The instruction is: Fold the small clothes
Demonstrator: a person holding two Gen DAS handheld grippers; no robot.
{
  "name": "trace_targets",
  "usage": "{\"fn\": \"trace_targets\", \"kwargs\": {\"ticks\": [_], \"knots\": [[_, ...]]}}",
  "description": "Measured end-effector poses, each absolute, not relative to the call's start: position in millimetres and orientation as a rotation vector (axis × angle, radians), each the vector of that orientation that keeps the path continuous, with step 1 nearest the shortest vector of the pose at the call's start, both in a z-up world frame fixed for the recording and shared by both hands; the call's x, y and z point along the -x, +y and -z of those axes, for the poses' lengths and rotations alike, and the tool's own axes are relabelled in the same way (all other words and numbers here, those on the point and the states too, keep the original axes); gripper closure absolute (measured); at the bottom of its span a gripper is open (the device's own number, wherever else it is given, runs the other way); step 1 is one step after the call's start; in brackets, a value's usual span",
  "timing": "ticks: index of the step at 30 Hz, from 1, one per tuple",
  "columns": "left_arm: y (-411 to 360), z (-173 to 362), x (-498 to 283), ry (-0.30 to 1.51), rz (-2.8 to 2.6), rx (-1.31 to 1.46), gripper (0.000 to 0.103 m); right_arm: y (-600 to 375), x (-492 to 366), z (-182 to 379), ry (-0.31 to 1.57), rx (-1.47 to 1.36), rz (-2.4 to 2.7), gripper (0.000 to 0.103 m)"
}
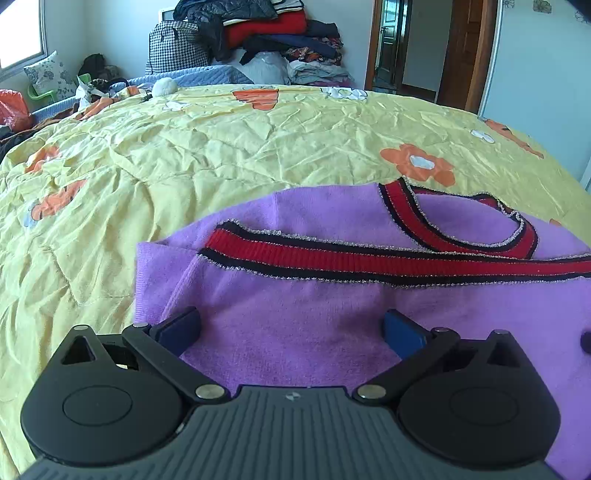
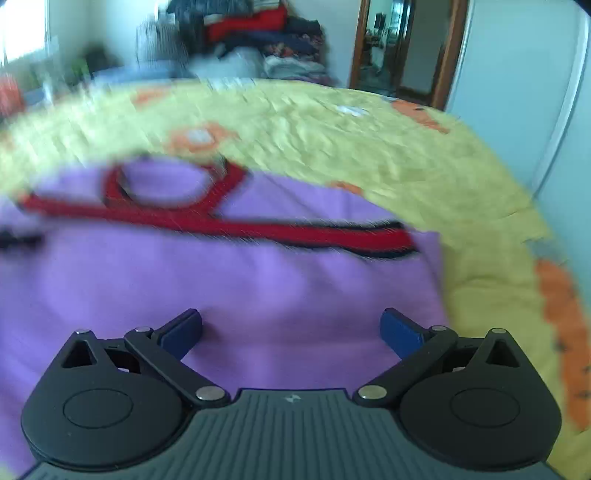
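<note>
The left wrist view shows a wrinkled yellow quilted bedspread with orange flowers [image 1: 229,155] covering the bed, and on it, toward the near right of the frame, a small purple knitted sweater trimmed in red and black ribbing [image 1: 295,325]. The sweater lies partly folded: a red-banded edge runs across it below the round neckline, and its left edge sits well in from the bed's left edge. The left gripper [image 1: 291,328] hovers low over the sweater's near left part with its blue fingers [image 1: 181,328] spread wide and nothing between them. Beyond the bed's far edge stands a heap of mixed clothes [image 1: 280,33].

The right wrist view is blurred, which suggests the camera is moving. It shows the same sweater [image 2: 240,295], its right edge near the bed's right side, with bare bedspread [image 2: 480,221] beyond. The right gripper [image 2: 291,328] is likewise wide open and empty above the near right part of the sweater.

The step in hand appears to be the approach for another fold, both sides already looking turned in. The next move probably calls for each gripper to descend, pinch the near hem at its own corner, and lift both evenly toward the neckline without dragging the layers apart.
</note>
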State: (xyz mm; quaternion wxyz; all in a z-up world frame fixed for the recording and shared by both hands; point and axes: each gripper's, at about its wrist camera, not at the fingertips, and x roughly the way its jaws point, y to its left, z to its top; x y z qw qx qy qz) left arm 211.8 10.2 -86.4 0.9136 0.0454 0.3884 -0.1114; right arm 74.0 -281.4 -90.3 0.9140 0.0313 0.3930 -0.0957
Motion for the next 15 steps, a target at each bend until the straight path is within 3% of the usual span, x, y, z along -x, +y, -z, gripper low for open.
{"fn": "trace_targets", "kwargs": {"ticks": [4,9,15], "knots": [[10.0,86.3,-211.9,0.802,0.225,-0.094,0.0,-306.4,-73.8,83.3,0.847,-0.144,0.265,0.0],[17.1,75.7,-199.4,0.807,0.225,-0.051,0.0,-268.5,-42.9,64.7,0.809,-0.121,0.233,0.0],[41.8,74.7,-148.3,0.802,0.258,-0.055,0.0,-226.9,-8.1,88.7,0.83,-0.006,0.157,0.0]]}}
